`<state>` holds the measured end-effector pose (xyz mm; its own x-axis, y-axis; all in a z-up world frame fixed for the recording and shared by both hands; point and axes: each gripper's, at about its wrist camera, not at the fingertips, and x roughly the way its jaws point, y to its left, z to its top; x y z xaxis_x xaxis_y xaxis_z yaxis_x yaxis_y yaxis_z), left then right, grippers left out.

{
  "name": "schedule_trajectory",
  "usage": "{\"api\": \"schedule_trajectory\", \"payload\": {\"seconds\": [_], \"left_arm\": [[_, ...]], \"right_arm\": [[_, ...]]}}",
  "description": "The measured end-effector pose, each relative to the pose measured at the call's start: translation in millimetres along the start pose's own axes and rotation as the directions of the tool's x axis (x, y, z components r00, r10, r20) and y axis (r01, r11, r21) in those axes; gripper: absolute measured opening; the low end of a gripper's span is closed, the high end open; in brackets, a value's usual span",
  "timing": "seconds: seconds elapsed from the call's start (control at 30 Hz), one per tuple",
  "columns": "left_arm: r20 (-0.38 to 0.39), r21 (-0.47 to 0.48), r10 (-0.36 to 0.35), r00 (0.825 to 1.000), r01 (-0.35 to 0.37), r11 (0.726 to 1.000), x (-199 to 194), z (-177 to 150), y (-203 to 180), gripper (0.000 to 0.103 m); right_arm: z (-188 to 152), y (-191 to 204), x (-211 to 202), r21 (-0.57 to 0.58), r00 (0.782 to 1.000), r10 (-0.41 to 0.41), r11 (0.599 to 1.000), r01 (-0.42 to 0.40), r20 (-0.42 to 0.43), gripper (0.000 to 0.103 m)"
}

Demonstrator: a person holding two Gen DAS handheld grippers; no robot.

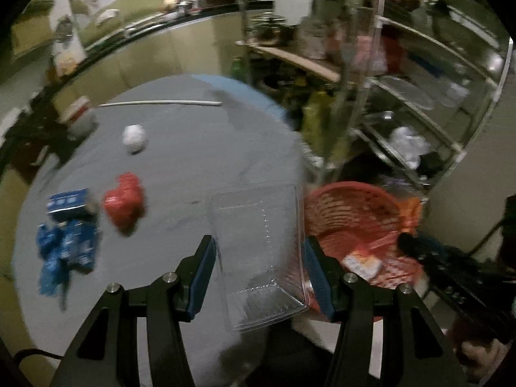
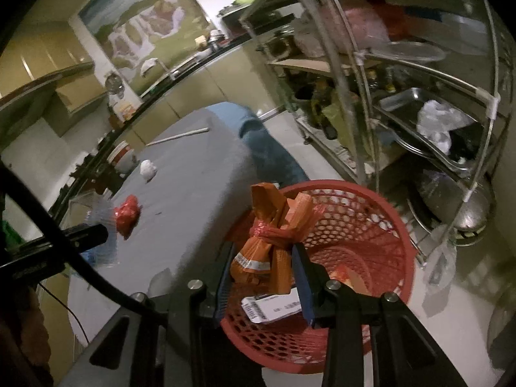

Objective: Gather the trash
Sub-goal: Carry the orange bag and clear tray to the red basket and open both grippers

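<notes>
Dim indoor light, motion blur, fisheye-bent edges

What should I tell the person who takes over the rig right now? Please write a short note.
Left gripper: jaws closed on a clear plastic tray, at the table edge beside the red basket.
Right gripper: jaws closed on an orange wrapper bundle, above the basket's opening.
Done: some packaging already lies in the basket.
Left: drop both held pieces in. On the grey table remain a white paper ball, a red crumpled wrapper, a blue box, blue wrappers and a white stick.
</notes>
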<state>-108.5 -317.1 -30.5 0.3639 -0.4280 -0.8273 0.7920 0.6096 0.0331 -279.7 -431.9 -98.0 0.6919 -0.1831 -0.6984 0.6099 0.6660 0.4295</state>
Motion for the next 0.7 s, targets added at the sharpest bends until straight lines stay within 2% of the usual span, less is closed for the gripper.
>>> {"api": "schedule_trajectory", "payload": {"seconds": [0.17, 0.37, 0.7], "left_arm": [[0.021, 0.031, -0.1, 0.995, 0.099, 0.995, 6.9, 2.3, -17.5, 0.057], [0.028, 0.051, -0.199, 0.979, 0.198, 0.979, 13.0, 2.6, -30.4, 0.057], [-0.02, 0.069, -0.204, 0.979, 0.205, 0.976, 33.0, -4.4, -42.0, 0.058]], "right_arm": [[2.2, -16.1, -1.8, 0.053, 1.0, -0.012, 0.999, 0.012, 0.002, 0.038], [3.9, -21.7, -5.6, 0.077, 1.0, -0.013, 0.997, 0.012, 0.015, 0.038], [2.1, -32.2, 0.5, 0.126, 1.0, -0.004, 0.992, 0.005, -0.003, 0.038]]}}
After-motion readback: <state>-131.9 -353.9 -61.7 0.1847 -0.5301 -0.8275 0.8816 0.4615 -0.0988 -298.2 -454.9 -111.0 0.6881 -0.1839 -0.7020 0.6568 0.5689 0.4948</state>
